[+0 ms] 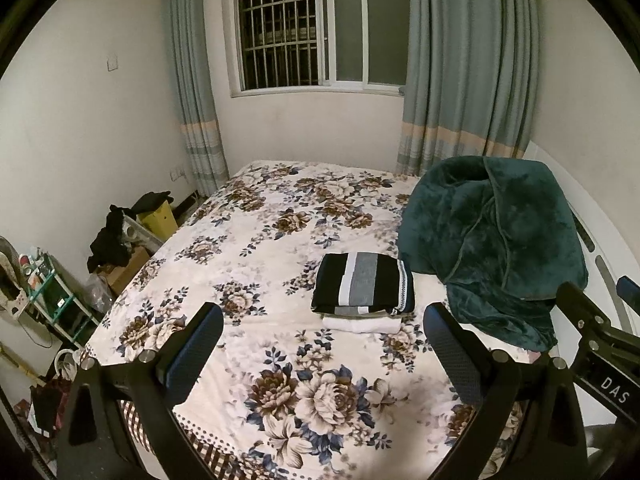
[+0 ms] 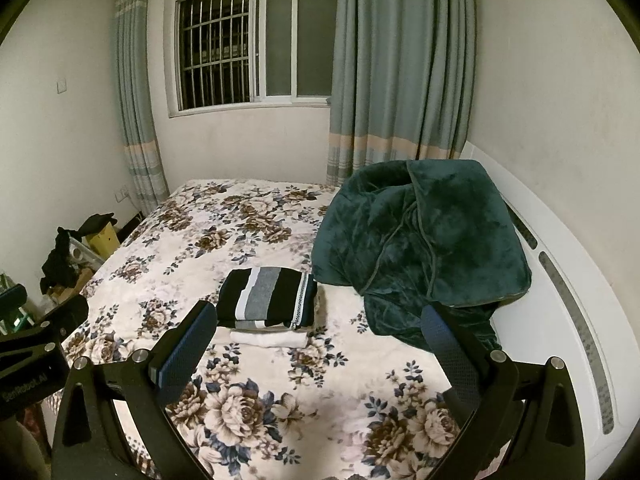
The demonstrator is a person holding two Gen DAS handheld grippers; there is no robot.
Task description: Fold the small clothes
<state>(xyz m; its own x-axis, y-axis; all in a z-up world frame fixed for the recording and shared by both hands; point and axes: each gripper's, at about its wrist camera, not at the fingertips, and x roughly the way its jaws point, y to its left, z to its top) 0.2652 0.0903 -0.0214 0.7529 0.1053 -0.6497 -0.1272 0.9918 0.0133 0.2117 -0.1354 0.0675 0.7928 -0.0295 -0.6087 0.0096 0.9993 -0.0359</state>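
A folded black, grey and white striped garment (image 1: 362,284) lies on top of a folded white garment (image 1: 362,325) in the middle of the flowered bed (image 1: 260,248). The stack also shows in the right wrist view: striped garment (image 2: 267,298) over white garment (image 2: 269,338). My left gripper (image 1: 324,316) is open and empty, held above the bed's near part, short of the stack. My right gripper (image 2: 320,314) is open and empty, also short of the stack. The right gripper's body (image 1: 600,344) shows at the right of the left wrist view.
A dark green plush blanket (image 1: 496,240) is heaped on the bed right of the stack, also in the right wrist view (image 2: 420,240). A white headboard (image 2: 568,280) runs along the right. Boxes and dark clothes (image 1: 116,236) and a small shelf (image 1: 44,284) stand left of the bed.
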